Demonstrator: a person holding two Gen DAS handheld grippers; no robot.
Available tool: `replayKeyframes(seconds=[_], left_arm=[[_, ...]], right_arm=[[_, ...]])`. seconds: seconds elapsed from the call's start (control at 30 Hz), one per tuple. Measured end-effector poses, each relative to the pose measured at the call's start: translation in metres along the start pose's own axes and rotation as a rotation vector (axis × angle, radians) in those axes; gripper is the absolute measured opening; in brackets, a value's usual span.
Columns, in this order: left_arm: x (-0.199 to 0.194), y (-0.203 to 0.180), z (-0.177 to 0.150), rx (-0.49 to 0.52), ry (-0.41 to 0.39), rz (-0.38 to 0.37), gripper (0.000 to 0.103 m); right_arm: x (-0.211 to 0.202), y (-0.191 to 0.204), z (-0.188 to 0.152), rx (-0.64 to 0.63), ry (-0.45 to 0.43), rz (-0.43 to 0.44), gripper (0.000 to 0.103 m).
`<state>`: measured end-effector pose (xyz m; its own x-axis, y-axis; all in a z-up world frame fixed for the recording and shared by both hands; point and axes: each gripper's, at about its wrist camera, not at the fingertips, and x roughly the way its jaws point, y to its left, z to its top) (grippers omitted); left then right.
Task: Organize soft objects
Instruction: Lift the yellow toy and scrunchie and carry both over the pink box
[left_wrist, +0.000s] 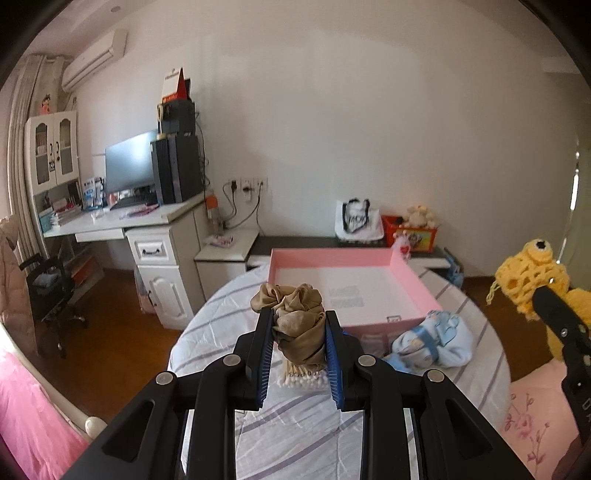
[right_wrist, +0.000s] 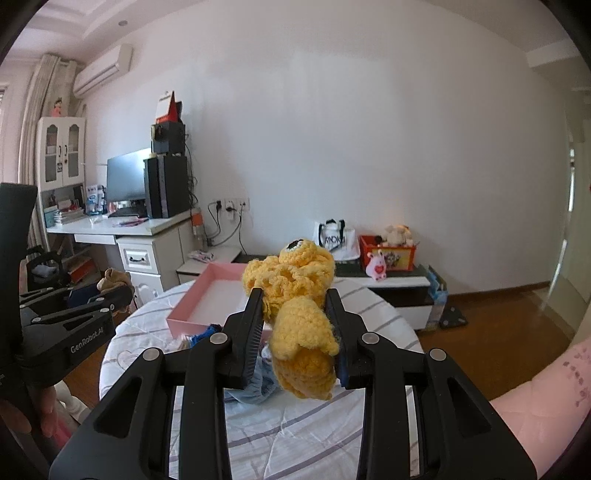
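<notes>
The left hand-held gripper clamps a tan scrunchie, the right hand-held gripper a yellow crochet toy, near the bare-floored pink box.

Bunched tan scrunchie and yellow crocheted toy, both aloft over empty pink tray.

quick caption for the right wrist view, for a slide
Right gripper shut on a yellow crochet toy, held above the round table, pink tray behind.
</notes>
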<state>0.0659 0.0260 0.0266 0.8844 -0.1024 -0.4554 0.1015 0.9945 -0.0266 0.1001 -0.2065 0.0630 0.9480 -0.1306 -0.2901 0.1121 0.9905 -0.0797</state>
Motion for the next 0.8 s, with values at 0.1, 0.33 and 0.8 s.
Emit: replayKeyframes(seconds=[0.1,0.33,0.8], left_arm=[[-0.016,0.001,-0.001,-0.001,-0.03,-0.001,0.023],[-0.052,0.0,-0.01,0.004,-0.096,-0.011,0.023],[-0.079,0.0,-0.036,0.007,-0.144,-0.001,0.023]], right_arm=[[-0.012,0.001,0.003,-0.006,-0.028,0.006,0.03],[-0.034,0.005,0.007,-0.011,-0.082,-0.002,0.031],[-0.048,0.007,0.002,-0.012,-0.105,0.03,0.031]])
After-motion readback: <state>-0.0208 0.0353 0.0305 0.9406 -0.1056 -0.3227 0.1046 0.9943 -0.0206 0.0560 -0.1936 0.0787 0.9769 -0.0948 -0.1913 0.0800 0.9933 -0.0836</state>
